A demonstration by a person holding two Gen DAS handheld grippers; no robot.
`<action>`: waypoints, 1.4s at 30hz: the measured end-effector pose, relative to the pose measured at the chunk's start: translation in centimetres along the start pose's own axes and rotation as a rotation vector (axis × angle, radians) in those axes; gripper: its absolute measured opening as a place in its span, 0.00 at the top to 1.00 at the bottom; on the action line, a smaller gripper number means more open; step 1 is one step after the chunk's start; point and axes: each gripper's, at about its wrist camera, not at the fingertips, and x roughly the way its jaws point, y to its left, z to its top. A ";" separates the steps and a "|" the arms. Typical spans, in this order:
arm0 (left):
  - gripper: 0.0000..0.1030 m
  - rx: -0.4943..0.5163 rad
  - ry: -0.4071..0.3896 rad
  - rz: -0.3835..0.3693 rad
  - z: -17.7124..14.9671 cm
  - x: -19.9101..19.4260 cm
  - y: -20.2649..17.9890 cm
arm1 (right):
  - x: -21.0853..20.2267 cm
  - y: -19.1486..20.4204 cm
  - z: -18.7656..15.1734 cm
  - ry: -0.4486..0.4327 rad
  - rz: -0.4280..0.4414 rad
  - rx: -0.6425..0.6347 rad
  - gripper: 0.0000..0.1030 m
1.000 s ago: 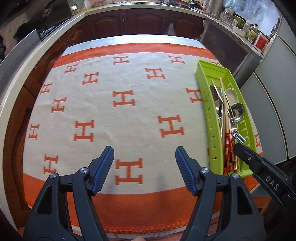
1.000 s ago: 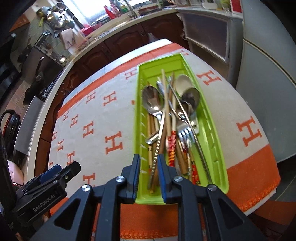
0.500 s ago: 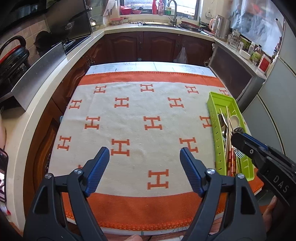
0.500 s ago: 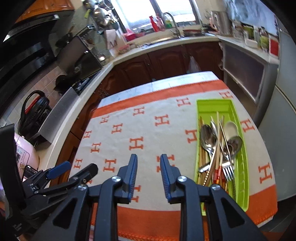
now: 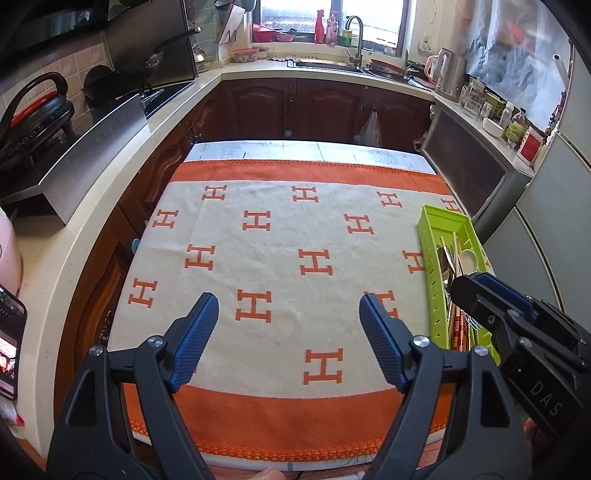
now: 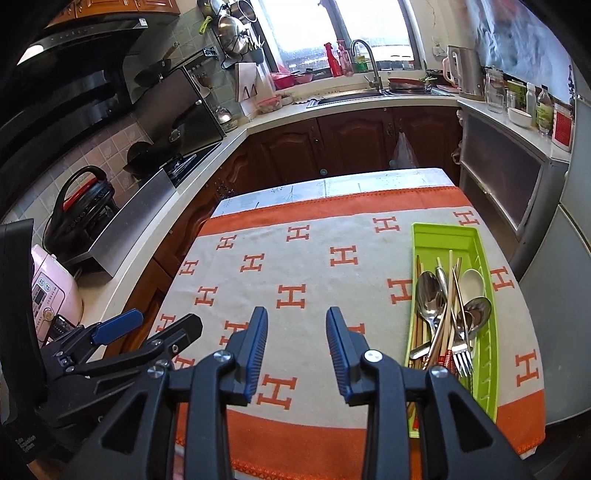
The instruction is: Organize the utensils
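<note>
You are working in a home kitchen: sink faucet [image 6: 364, 61] gleaming under the window, pans [image 6: 231, 26] hanging left of it.

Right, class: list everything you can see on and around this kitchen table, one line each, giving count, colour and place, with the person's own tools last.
Tray: one, lime green, right edge of the table.
Spoons: at least three, silver, in the tray, bowls toward the far end.
White spoon: one, in the tray's right side.
Fork: one, silver, near end of the tray.
Chopsticks: several, wooden, lengthwise in the tray; exact count unclear.
Cloth: one, cream with orange H marks and orange borders, covering the table.
Tap: one, metal, at the far sink.
Kettle: one, steel, far right counter.
Left gripper: black with blue pads, open, above the cloth.
Right gripper: same colours, open, left of the tray.
</note>
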 end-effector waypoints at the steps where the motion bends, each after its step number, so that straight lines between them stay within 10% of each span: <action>1: 0.25 -0.001 0.000 0.001 0.0 0.0 0.0 | 0.0 0.0 0.0 0.001 -0.001 0.000 0.68; 42: 0.25 0.000 0.005 0.006 -0.2 0.1 0.2 | 0.3 0.5 -0.7 0.007 0.002 -0.007 0.68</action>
